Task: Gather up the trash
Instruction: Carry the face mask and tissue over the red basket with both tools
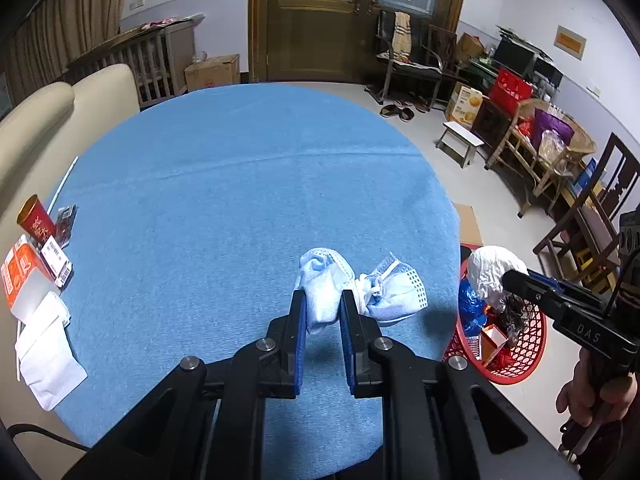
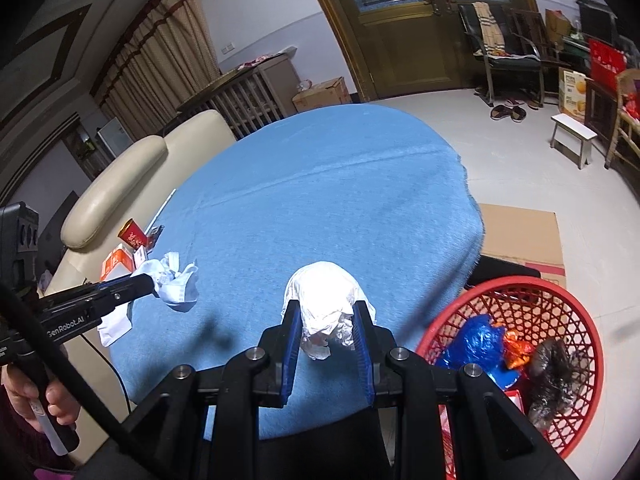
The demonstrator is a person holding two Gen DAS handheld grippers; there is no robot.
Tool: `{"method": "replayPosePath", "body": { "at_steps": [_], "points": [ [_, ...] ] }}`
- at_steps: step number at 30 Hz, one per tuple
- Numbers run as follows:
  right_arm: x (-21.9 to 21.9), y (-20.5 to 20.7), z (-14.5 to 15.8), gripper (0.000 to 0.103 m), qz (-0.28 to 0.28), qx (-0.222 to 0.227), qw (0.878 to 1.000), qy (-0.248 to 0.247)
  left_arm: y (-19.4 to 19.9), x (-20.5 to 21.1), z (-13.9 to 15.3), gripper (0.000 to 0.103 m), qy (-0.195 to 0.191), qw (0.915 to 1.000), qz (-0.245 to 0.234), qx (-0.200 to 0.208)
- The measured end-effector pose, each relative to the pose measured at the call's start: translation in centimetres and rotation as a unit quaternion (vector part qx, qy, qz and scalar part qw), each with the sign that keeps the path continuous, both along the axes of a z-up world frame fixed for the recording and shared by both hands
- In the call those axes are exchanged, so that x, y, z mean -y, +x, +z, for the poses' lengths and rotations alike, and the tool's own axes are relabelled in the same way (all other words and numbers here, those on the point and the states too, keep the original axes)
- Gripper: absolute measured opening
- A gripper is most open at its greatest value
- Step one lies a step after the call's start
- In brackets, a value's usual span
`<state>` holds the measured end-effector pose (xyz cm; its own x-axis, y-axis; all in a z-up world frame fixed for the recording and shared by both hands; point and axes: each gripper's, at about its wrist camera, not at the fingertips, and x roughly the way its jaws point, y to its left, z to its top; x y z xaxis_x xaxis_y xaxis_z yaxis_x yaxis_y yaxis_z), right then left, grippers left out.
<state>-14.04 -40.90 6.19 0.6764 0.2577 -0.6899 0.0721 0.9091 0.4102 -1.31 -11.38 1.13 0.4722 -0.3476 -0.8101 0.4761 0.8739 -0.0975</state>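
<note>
My left gripper point(image 1: 323, 300) is shut on a crumpled pale blue face mask point(image 1: 362, 286), held above the blue tablecloth point(image 1: 240, 184); the same mask point(image 2: 176, 284) hangs from that gripper at the left of the right wrist view. My right gripper point(image 2: 326, 312) is shut on a crumpled white plastic wad point(image 2: 324, 296), seen from the left wrist view as a white wad point(image 1: 494, 270) over the red basket point(image 1: 528, 360). That red basket point(image 2: 560, 300) stands on the floor by the table's right edge, holding a blue bag point(image 2: 476, 344), an orange wrapper and a dark crumpled bag.
At the table's left edge lie a red cup point(image 1: 35, 216), an orange-white carton point(image 1: 20, 276), a labelled packet point(image 1: 56, 260), a white paper bag point(image 1: 48, 356) and a straw. A cream sofa point(image 1: 48, 120) stands behind. Flat cardboard point(image 2: 520, 236), a small stool point(image 2: 572, 136) and chairs occupy the floor.
</note>
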Motion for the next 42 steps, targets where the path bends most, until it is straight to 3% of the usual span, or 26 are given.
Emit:
{"method": "replayPosePath", "body": {
  "at_steps": [42],
  "points": [
    [5.7, -4.3, 0.0, 0.027, -0.067, 0.008, 0.997, 0.027, -2.3, 6.3, 1.1, 0.017, 0.029, 0.9965, -0.077, 0.011]
  ]
}}
